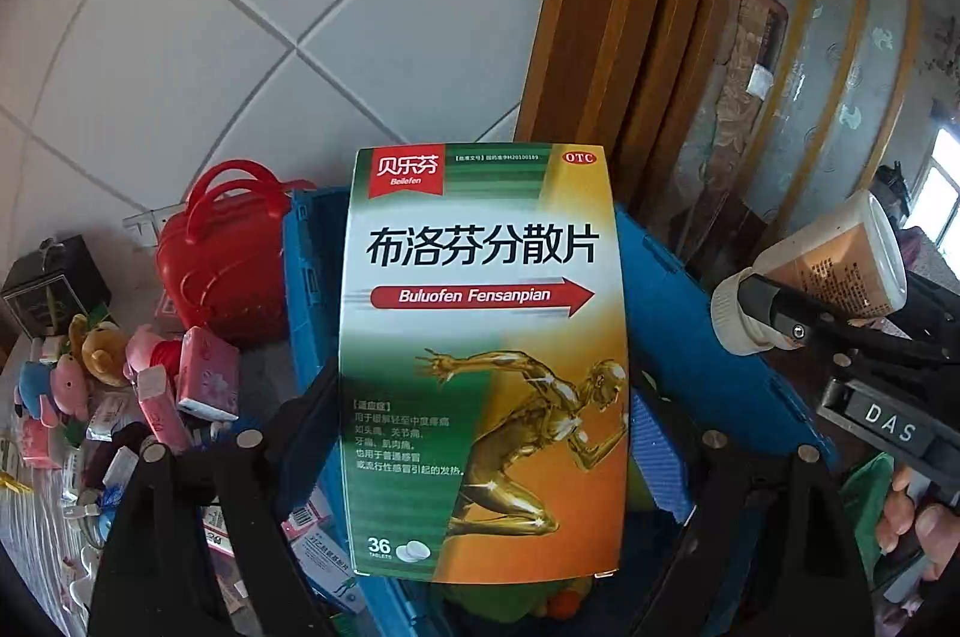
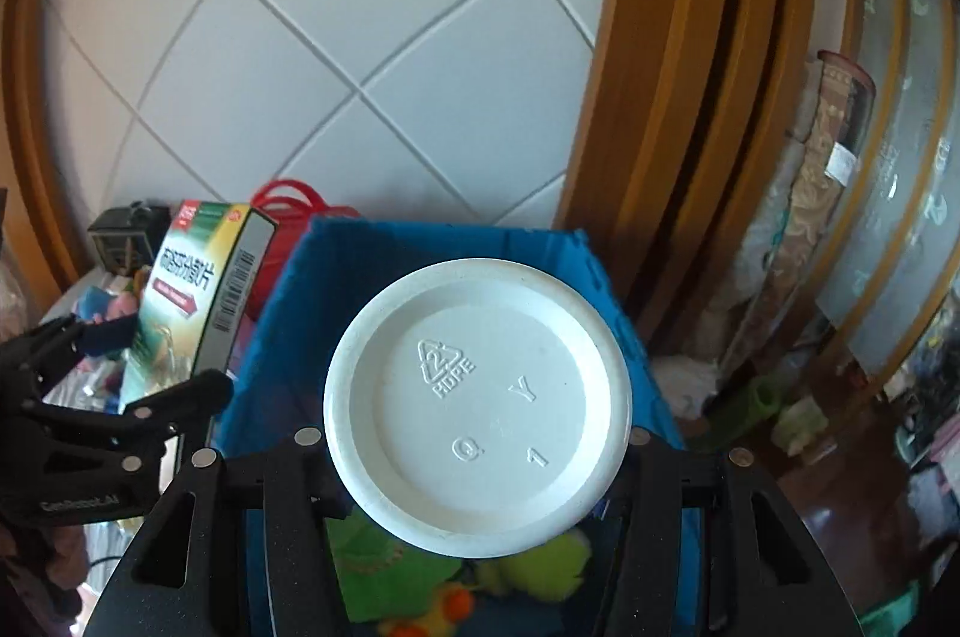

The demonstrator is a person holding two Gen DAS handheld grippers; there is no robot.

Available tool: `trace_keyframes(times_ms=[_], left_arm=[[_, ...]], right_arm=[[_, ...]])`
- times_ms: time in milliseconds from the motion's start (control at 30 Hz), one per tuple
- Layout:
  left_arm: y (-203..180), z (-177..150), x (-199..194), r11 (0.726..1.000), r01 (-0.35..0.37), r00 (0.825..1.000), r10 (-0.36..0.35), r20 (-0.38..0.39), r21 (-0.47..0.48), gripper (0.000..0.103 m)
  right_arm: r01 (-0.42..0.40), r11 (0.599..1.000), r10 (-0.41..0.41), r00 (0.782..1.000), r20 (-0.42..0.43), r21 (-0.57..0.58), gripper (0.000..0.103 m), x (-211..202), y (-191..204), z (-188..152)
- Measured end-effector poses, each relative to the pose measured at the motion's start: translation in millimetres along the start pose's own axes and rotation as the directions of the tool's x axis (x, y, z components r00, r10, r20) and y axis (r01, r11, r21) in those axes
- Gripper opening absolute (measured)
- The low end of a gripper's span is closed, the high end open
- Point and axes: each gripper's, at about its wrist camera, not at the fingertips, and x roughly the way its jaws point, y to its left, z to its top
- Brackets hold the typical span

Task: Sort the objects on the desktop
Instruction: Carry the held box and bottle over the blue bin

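medicine box (image 1: pixel 483 361): "贝乐芬 Beilefen", "OTC", "布洛芬分散片", "Buluofen Fensanpian", "36" | white bottle base (image 2: pixel 477 406), frame centre: "2 HDPE", "Y", "Q", "1" | right claw (image 1: pixel 888 424), right edge: "DAS"

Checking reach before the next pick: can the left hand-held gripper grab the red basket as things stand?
Probably not: the left hand-held gripper is already shut on the medicine box, so the red basket must wait.

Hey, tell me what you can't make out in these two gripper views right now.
- Blue bin interior: left wrist view, hidden behind the medicine box.
- Bin contents: right wrist view, mostly covered by the white bottle.
- Bottle label: left wrist view, print too small.
- Desktop clutter: too small, cut off by the edge.
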Motion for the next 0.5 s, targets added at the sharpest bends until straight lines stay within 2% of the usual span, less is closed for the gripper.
trace_keyframes(times_ms=[67, 133, 233, 300, 333, 400, 467, 500], left_arm=[[-16.4, 4.5, 51.6, 0.998, -0.059, 0.991, 0.062, -0.122, 0.027, 0.086], [-24.4, -6.8, 101.7, 0.993, -0.107, 0.960, 0.117, -0.255, 0.053, 0.086], [-23.3, -39.2, 154.5, 0.984, -0.164, 0.888, 0.175, -0.425, 0.063, 0.086], [-19.5, -55.2, 176.7, 0.977, -0.199, 0.837, 0.212, -0.504, 0.079, 0.086], [-23.6, -58.7, 179.3, 0.967, -0.224, 0.833, 0.255, -0.491, 0.122, 0.087], [-28.1, -63.4, 181.7, 0.973, -0.196, 0.830, 0.231, -0.507, 0.122, 0.087], [-30.2, -66.9, 182.6, 0.977, -0.182, 0.825, 0.214, -0.523, 0.112, 0.086], [-31.6, -67.5, 181.8, 0.975, -0.185, 0.830, 0.222, -0.511, 0.123, 0.086]], right_arm=[[-0.021, 1.000, 0.020, 0.992, -0.123, -0.004, 0.052, 57.3, -20.4, -7.0], [-0.056, 0.998, 0.048, 0.962, -0.268, -0.024, 0.052, 117.5, -27.6, -26.6], [-0.138, 0.989, 0.097, 0.881, -0.464, -0.056, 0.052, 190.0, -20.9, -68.1], [-0.185, 0.980, 0.118, 0.829, -0.547, -0.069, 0.052, 217.5, -12.1, -94.1], [-0.204, 0.977, 0.127, 0.808, -0.575, -0.070, 0.052, 226.6, -8.9, -102.5], [-0.235, 0.969, 0.139, 0.780, -0.610, -0.079, 0.052, 237.5, -2.6, -114.9], [-0.252, 0.964, 0.143, 0.762, -0.632, -0.085, 0.052, 239.9, 0.5, -122.3], [-0.251, 0.963, 0.134, 0.760, -0.636, -0.097, 0.052, 238.7, 1.9, -124.2]])
